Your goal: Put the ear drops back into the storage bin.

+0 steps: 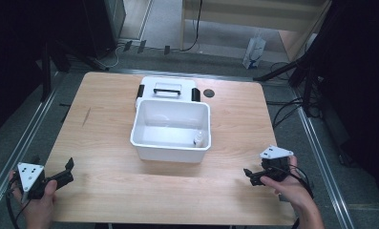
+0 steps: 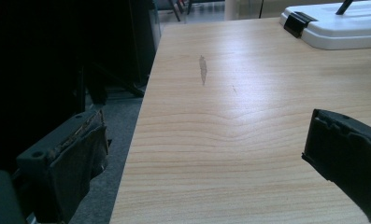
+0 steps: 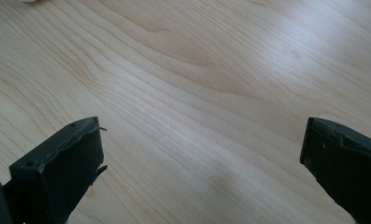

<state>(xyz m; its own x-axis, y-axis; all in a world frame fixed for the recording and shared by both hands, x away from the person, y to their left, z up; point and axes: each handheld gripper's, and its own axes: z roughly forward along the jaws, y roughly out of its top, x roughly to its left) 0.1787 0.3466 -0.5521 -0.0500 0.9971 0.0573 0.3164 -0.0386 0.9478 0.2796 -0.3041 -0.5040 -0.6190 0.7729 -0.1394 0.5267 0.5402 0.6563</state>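
Fingers on both grippers are spread wide with nothing between them. Left gripper [image 1: 63, 172] sits at the near left corner of the bench [image 1: 106, 143], held in the person's left hand [image 1: 36, 202], and one of its fingers [image 2: 64, 163] actually hangs out past the bench's left edge over the grey floor, while the other is over the wood. Right gripper [image 1: 252, 175] is at the near right side, held in the right hand [image 1: 292, 186], pointing left across the bench; its fingers [image 3: 61, 172] hover over bare wood grain.

White bin [image 1: 172, 150] is in the middle of the bench, open on top, well apart from both grippers. Something small and white [image 1: 198, 139] stands in its right near corner, too small to make out. Its lid [image 1: 168, 88] with a black handle and black clips lies just behind it, touching or nearly so. Small black disc [image 1: 208, 93] sits right of the lid.
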